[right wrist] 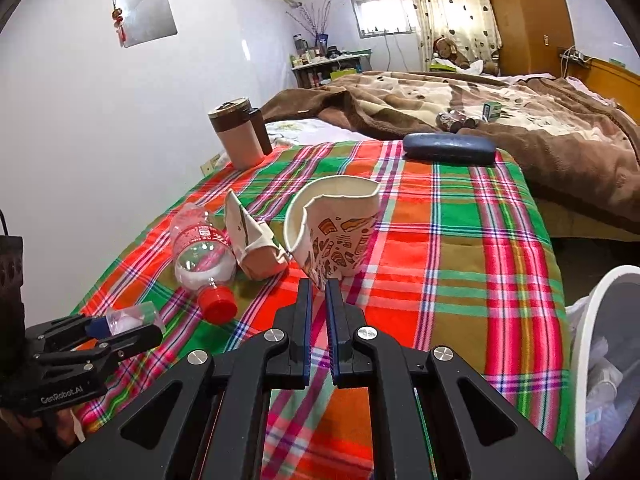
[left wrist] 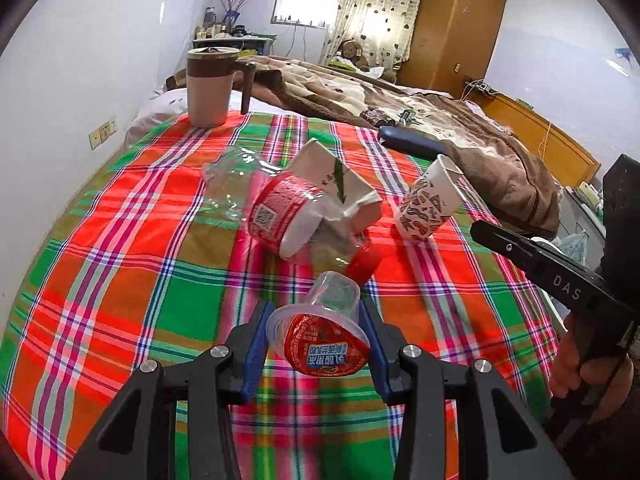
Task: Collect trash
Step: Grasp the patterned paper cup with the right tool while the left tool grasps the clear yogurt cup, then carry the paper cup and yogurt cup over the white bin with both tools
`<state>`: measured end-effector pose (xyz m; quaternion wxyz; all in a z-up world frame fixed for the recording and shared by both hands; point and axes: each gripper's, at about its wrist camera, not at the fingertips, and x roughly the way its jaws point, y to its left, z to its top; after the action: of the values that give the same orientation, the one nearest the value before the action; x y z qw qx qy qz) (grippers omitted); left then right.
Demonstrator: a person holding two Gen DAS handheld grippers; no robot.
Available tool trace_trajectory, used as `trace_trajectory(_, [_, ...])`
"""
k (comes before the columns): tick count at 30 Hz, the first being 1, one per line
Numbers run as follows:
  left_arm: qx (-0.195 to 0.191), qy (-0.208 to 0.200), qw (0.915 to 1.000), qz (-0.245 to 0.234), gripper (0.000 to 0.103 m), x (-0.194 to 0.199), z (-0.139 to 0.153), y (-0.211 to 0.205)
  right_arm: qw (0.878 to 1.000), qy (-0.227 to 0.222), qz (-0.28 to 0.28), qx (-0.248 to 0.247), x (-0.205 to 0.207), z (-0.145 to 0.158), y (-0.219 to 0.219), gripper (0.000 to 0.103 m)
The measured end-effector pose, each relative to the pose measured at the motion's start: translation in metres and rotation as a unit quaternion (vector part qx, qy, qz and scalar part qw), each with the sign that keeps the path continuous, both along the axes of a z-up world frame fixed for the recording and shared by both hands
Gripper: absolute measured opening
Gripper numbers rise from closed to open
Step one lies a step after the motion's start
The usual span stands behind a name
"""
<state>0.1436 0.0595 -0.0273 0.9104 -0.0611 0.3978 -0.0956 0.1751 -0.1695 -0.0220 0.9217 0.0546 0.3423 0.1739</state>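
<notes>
My left gripper (left wrist: pixel 316 320) is shut on a clear plastic jelly cup (left wrist: pixel 320 328) with a red foil lid, held just above the plaid cloth; it also shows in the right wrist view (right wrist: pixel 128 318). My right gripper (right wrist: pixel 319 292) is shut on the rim of a patterned paper cup (right wrist: pixel 336 232), which lies tilted on the cloth (left wrist: pixel 428 200). A crushed clear bottle with a red label and red cap (right wrist: pixel 202 252) and a torn paper carton (right wrist: pixel 252 240) lie side by side to the left of the paper cup, also in the left wrist view (left wrist: pixel 276 212).
A brown and beige lidded mug (left wrist: pixel 210 84) stands at the far left corner of the plaid cloth (right wrist: pixel 460 240). A dark glasses case (right wrist: pixel 448 148) lies at the far edge. A brown blanket (right wrist: pixel 520 120) covers the bed behind. A white bin (right wrist: pixel 600 360) with trash stands at right.
</notes>
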Motion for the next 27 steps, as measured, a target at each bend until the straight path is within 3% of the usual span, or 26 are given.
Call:
trace_trajectory(4, [-0.006, 0.003, 1.0, 0.003, 0.044, 0.0, -0.002, 0.001, 1.0, 0.005, 0.013, 0.015, 0.005, -0.001, -0.001, 0.007])
trace_trajectory(5, [-0.006, 0.004, 1.0, 0.005, 0.044, 0.0, -0.002, 0.002, 1.0, 0.003, 0.012, 0.01, 0.005, -0.001, 0.001, 0.012])
trace_trajectory(7, [-0.007, 0.006, 0.9999, 0.008, 0.044, 0.001, -0.003, 0.004, 1.0, -0.007, 0.019, -0.004, 0.008, 0.001, 0.008, 0.03])
trace_trajectory(8, [-0.009, 0.007, 0.9999, 0.01, 0.044, 0.001, -0.004, 0.005, 1.0, -0.007, 0.023, -0.009, 0.011, 0.002, 0.013, 0.047])
trace_trajectory(9, [-0.009, 0.009, 0.9998, 0.012, 0.044, 0.002, -0.005, 0.007, 1.0, -0.005, 0.026, -0.016, 0.013, 0.002, 0.017, 0.053])
trace_trajectory(20, [-0.019, 0.02, 0.9995, 0.014, 0.044, 0.005, -0.012, 0.014, 0.998, 0.018, 0.038, -0.055, 0.048, -0.013, 0.046, 0.053])
trace_trajectory(27, [-0.027, 0.023, 0.9993, 0.013, 0.044, 0.009, -0.015, 0.015, 0.995, -0.023, 0.052, -0.083, 0.043, -0.005, 0.053, 0.053])
